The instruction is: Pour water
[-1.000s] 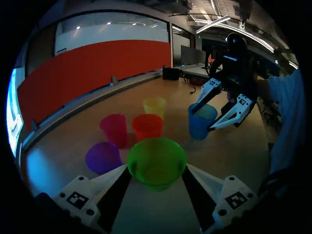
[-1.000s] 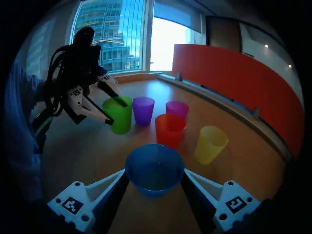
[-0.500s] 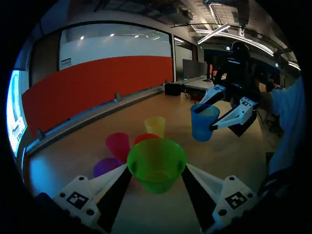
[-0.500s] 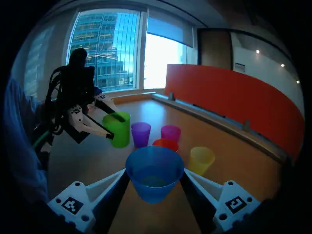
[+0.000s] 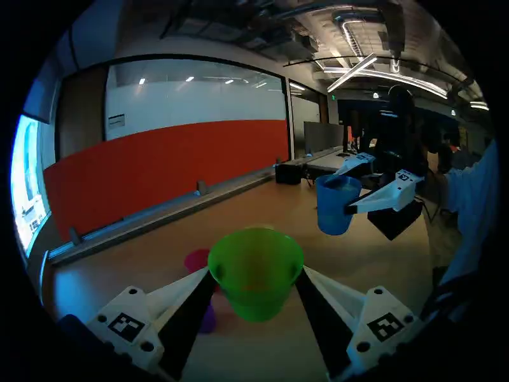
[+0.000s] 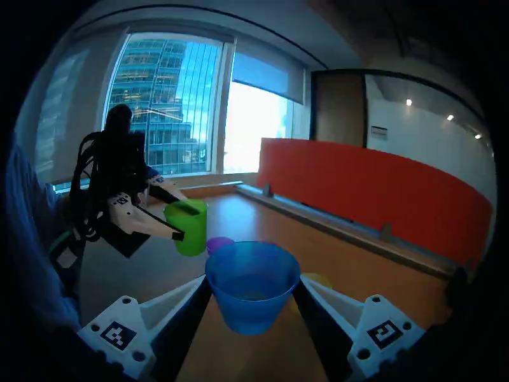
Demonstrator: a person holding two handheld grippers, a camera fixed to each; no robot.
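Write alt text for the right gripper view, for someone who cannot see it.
The right gripper holds a blue cup between its two fingers, in the air above a wooden table. At left, farther off, the left gripper holds a green cup upright near a purple cup; a red wall panel and bright windows stand behind.

Right tool [image 6: 252, 283] clamps the upright blue cup [image 6: 252, 309].

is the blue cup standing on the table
No, the blue cup hangs clear above the table, clamped in the right gripper.
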